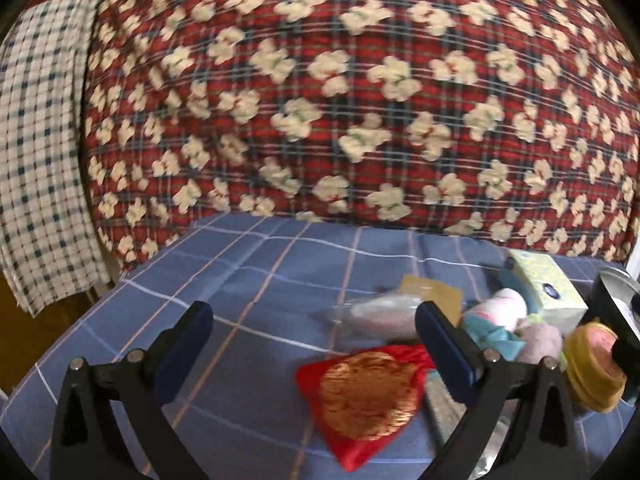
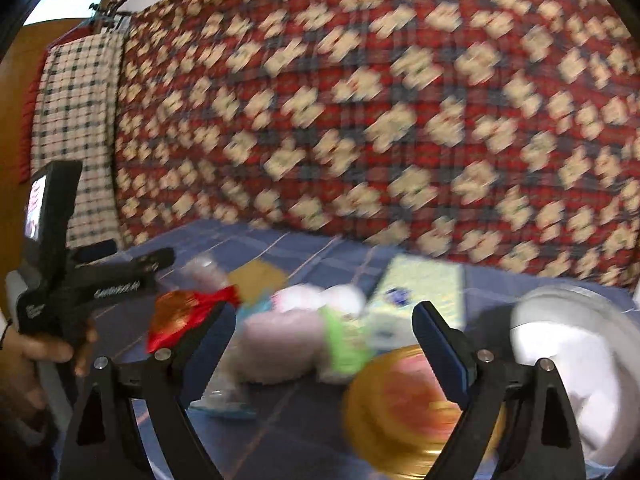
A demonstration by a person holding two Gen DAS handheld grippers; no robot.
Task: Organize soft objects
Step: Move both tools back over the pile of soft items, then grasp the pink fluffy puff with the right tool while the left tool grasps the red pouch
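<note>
Soft things lie in a loose pile on a blue checked cloth [image 1: 248,280]. A red pouch with a gold round print [image 1: 368,392] lies just inside my left gripper's right finger. My left gripper [image 1: 316,344] is open and empty above the cloth. A pink and white plush toy [image 1: 504,312] and a pale fluffy toy [image 1: 540,344] lie to the right. My right gripper [image 2: 328,344] is open and empty, with the fluffy toys [image 2: 280,344] between its fingers, further off. The red pouch also shows at left in the right wrist view [image 2: 184,316].
A tissue box [image 1: 548,292] stands behind the toys. A round yellow and pink tin [image 2: 404,404] sits at front right, beside a white round container [image 2: 576,364]. A clear plastic bag [image 1: 380,312] and a yellow card [image 1: 436,292] lie mid-cloth. A red patterned quilt [image 1: 320,100] hangs behind.
</note>
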